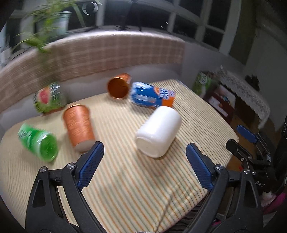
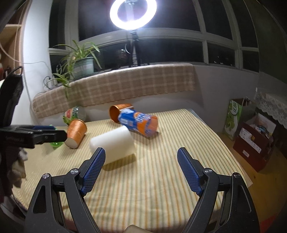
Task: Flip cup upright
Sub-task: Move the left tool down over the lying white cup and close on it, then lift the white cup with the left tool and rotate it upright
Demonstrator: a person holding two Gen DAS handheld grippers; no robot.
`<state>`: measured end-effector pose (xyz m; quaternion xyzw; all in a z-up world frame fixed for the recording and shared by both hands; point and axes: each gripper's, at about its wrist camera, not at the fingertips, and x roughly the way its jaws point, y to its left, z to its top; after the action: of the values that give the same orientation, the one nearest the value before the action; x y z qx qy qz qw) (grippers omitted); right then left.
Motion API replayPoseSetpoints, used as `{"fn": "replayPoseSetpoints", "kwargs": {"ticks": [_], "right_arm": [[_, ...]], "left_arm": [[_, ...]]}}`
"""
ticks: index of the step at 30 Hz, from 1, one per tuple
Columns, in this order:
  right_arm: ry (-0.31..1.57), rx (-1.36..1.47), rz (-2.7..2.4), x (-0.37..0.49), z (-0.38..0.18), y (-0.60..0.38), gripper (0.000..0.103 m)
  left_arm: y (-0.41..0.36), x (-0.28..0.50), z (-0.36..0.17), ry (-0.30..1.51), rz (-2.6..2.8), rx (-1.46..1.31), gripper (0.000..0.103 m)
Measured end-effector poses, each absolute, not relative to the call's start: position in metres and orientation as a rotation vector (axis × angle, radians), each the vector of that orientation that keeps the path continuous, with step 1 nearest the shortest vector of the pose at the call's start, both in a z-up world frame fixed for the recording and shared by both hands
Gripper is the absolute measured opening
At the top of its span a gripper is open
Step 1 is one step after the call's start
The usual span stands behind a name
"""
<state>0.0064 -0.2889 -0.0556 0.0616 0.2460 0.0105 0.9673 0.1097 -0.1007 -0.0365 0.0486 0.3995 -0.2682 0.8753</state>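
Note:
Several cups lie on their sides on the striped table (image 1: 125, 179). A white cup (image 1: 158, 131) lies nearest, between and just beyond the fingers of my left gripper (image 1: 144, 152), which is open and empty. It also shows in the right wrist view (image 2: 113, 145), just beyond my open, empty right gripper (image 2: 141, 156). A copper-orange cup (image 1: 79, 125) lies to the left. A second orange cup (image 1: 119, 87) lies at the back with its mouth facing me. A blue-and-orange printed cup (image 1: 151, 95) lies beside it. A green cup (image 1: 38, 143) lies far left.
A watermelon-print cup (image 1: 48, 98) stands at the table's back left edge. A plaid-covered ledge (image 2: 116, 87) with a potted plant (image 2: 80, 62) runs behind. A ring light (image 2: 132, 13) stands at the window. Boxes (image 2: 254, 141) sit on the floor to the right. My right gripper also shows in the left wrist view (image 1: 238, 138).

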Motion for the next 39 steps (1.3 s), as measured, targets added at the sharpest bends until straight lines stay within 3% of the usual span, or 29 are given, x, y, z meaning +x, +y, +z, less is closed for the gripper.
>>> {"fn": "replayPoseSetpoints", "kwargs": {"ticks": [12,23,30,39], "right_arm": [[0.539,0.204,-0.032,0.003,-0.076,-0.326,0.082],[0.567,0.261,-0.056,0.005,-0.089,-0.349,0.082],[0.577,0.272,-0.064,0.005,-0.092,-0.353,0.082],[0.574,0.275,-0.061,0.004,-0.092,-0.353,0.082]], "left_arm": [[-0.186,0.149,-0.066,0.972,-0.669,0.460,0.095],[-0.220,0.173,-0.093,1.031,-0.652,0.661,0.094],[-0.226,0.181,-0.114,1.075,-0.643,0.704,0.081],[-0.199,0.182,-0.106,1.071,-0.608,0.543,0.078]]}}
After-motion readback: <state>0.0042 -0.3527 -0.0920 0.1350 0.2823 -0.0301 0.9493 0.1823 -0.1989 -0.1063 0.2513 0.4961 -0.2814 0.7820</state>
